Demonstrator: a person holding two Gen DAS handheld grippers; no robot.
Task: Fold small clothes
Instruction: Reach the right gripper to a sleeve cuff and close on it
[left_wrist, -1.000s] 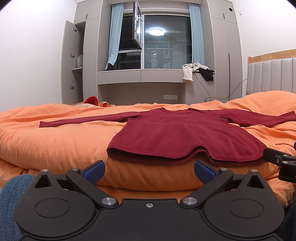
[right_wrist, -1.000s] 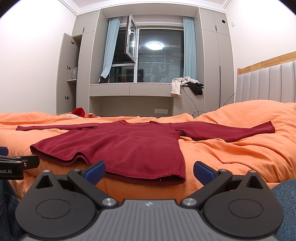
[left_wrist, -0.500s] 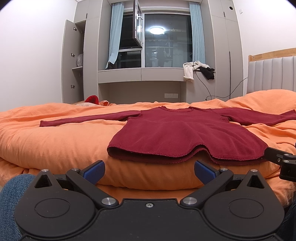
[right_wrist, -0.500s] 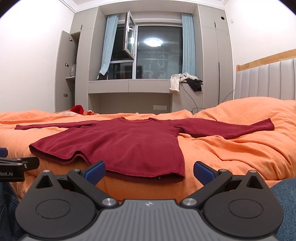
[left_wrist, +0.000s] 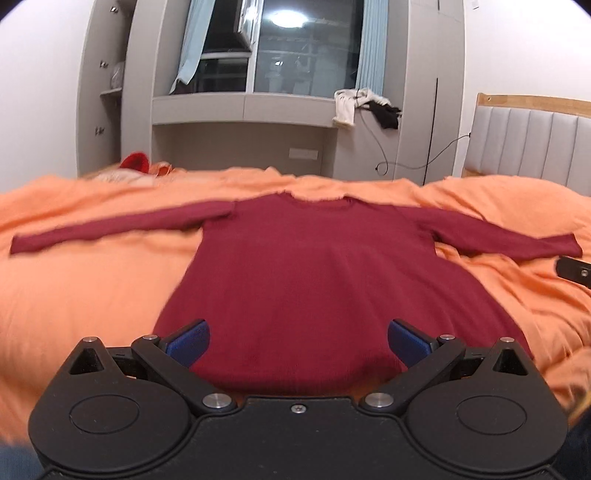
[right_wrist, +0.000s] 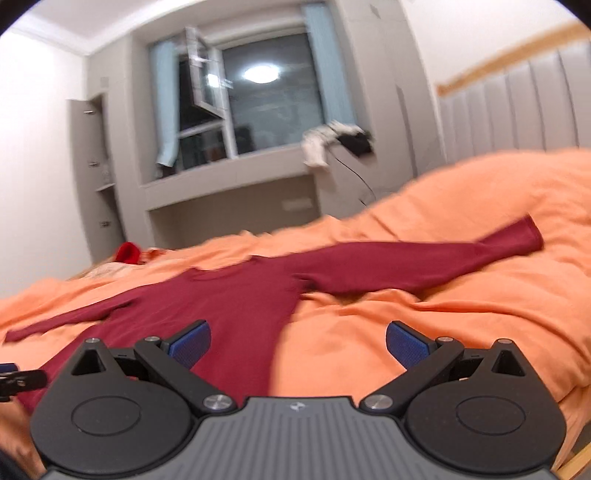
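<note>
Plainly unlabelled, red sweater (left_wrist: 332, 280) lies flat.

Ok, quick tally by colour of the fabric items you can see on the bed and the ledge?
Dark red: 1, the long-sleeved top spread flat
Orange: 1, the duvet
Bright red: 1, a small item at the far edge
White: 1, garment on the ledge
Black: 1, garment beside it
Total: 5

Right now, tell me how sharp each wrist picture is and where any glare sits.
Left wrist view: mildly blurred, red top readable, lamp glare in the window. Right wrist view: tilted, heavily smeared, same glare; fisheye bends both.
</note>
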